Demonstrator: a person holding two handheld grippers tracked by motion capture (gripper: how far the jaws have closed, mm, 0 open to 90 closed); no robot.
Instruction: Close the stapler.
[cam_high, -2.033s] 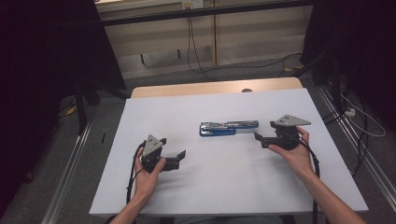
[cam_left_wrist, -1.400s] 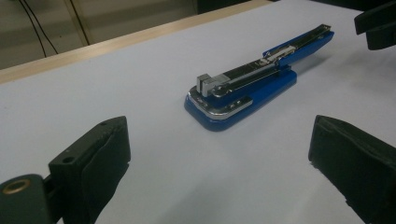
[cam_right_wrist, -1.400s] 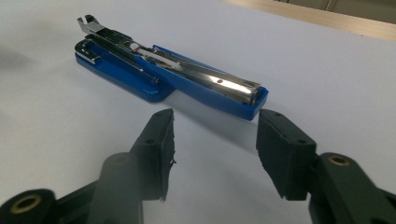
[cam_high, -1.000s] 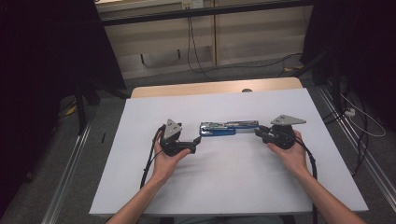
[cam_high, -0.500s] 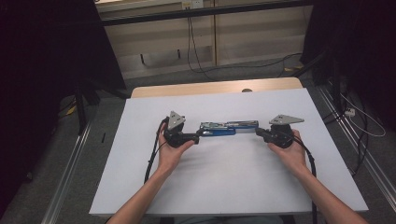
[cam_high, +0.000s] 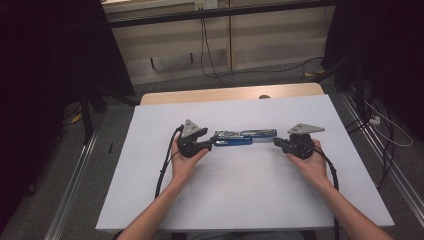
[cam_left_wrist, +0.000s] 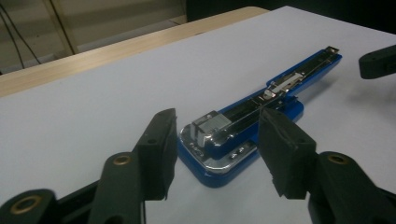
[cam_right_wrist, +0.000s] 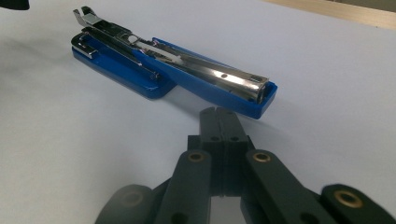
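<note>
A blue and chrome stapler (cam_high: 245, 137) lies folded open flat on the white table (cam_high: 240, 200). My left gripper (cam_high: 212, 143) is at its left end. In the left gripper view my left gripper (cam_left_wrist: 218, 117) has a jaw on either side of the stapler's (cam_left_wrist: 243, 126) blue base end. These jaws have just been closing, and a gap still shows at each pad. My right gripper (cam_high: 275, 142) is at the stapler's right end. It (cam_right_wrist: 218, 114) is shut on nothing, its tips just short of the stapler's (cam_right_wrist: 187, 70) blue tip.
The table's wooden far edge (cam_high: 230, 94) runs behind the white sheet. Cables (cam_high: 210, 60) lie on the floor beyond it. Metal rails (cam_high: 75, 190) flank the table on both sides. White surface lies bare in front of the hands.
My left gripper has moved from the near left up to the stapler's left end, and its jaws have narrowed around it. My right gripper has kept its place at the right end.
</note>
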